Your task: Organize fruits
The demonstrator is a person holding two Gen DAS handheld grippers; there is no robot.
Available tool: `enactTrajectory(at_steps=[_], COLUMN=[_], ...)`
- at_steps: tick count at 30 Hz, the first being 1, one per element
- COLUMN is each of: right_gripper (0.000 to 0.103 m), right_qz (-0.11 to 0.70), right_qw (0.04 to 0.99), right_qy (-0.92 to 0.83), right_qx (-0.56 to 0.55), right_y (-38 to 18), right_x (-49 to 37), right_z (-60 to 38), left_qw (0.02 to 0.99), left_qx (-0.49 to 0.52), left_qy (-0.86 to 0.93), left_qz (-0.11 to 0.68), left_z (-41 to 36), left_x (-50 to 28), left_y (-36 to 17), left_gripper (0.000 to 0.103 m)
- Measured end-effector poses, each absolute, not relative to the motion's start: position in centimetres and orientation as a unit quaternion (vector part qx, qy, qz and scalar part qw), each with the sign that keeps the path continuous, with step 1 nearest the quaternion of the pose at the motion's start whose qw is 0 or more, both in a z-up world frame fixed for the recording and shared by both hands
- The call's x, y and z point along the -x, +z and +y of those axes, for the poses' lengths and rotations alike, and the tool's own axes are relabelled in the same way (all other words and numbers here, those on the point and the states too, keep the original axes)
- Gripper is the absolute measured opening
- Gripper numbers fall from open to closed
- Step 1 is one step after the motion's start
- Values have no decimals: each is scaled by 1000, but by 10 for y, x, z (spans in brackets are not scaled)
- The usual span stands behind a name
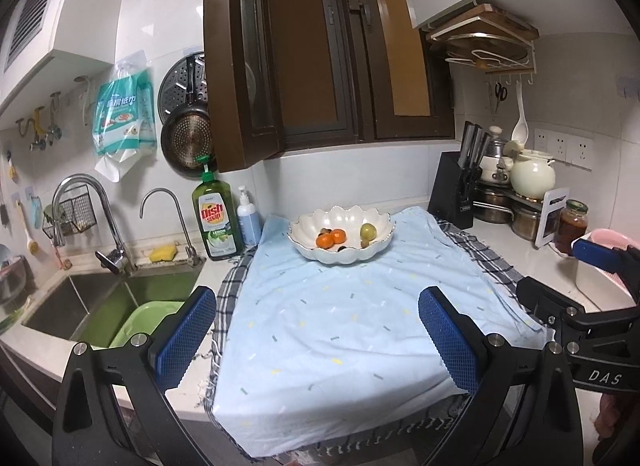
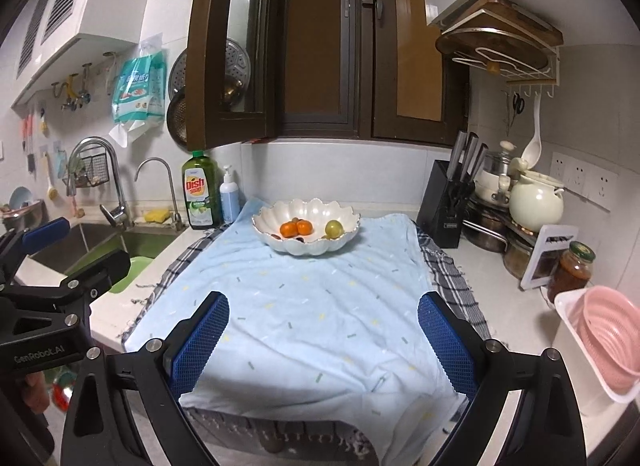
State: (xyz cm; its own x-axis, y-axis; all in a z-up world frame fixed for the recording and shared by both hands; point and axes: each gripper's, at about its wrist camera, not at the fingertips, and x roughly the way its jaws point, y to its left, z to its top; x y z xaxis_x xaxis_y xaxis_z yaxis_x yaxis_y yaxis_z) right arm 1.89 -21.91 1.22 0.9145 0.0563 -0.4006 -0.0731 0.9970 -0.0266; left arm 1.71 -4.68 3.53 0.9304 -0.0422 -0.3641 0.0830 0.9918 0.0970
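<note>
A white scalloped bowl (image 1: 376, 250) stands at the far end of a light blue cloth (image 1: 340, 330). It holds two orange tangerines (image 1: 331, 239), a yellow-green fruit (image 1: 368, 231) and some small dark fruits. The bowl also shows in the right wrist view (image 2: 344, 231) with the tangerines (image 2: 296, 228) and the green fruit (image 2: 333, 228). My left gripper (image 1: 316, 340) is open and empty over the cloth's near end. My right gripper (image 2: 323, 344) is open and empty, also over the near end. Each gripper shows at the edge of the other's view.
A sink (image 1: 100, 306) with a green basin (image 1: 144, 320) lies to the left, with a dish soap bottle (image 1: 218, 217) beside it. A knife block (image 2: 448, 205), pots, a jar (image 2: 572, 270) and a pink colander (image 2: 608, 346) stand on the right. An open cabinet door (image 2: 224, 45) hangs above.
</note>
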Motion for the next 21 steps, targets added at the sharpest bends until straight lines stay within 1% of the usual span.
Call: enactTrajectory(at_steps=[6, 21], right_gripper=[97, 97], right_qz=[204, 194], right_qw=[978, 980], right_qy=[35, 32], right_qx=[16, 16], right_y=[12, 16], right_x=[-6, 9], right_z=[-221, -226], left_qw=[980, 982], left_qx=[-49, -58], left_qy=[-42, -41], left_qz=[189, 174], left_z=[-48, -51], left_x=[-6, 10], left_y=[36, 44], left_gripper=[103, 103])
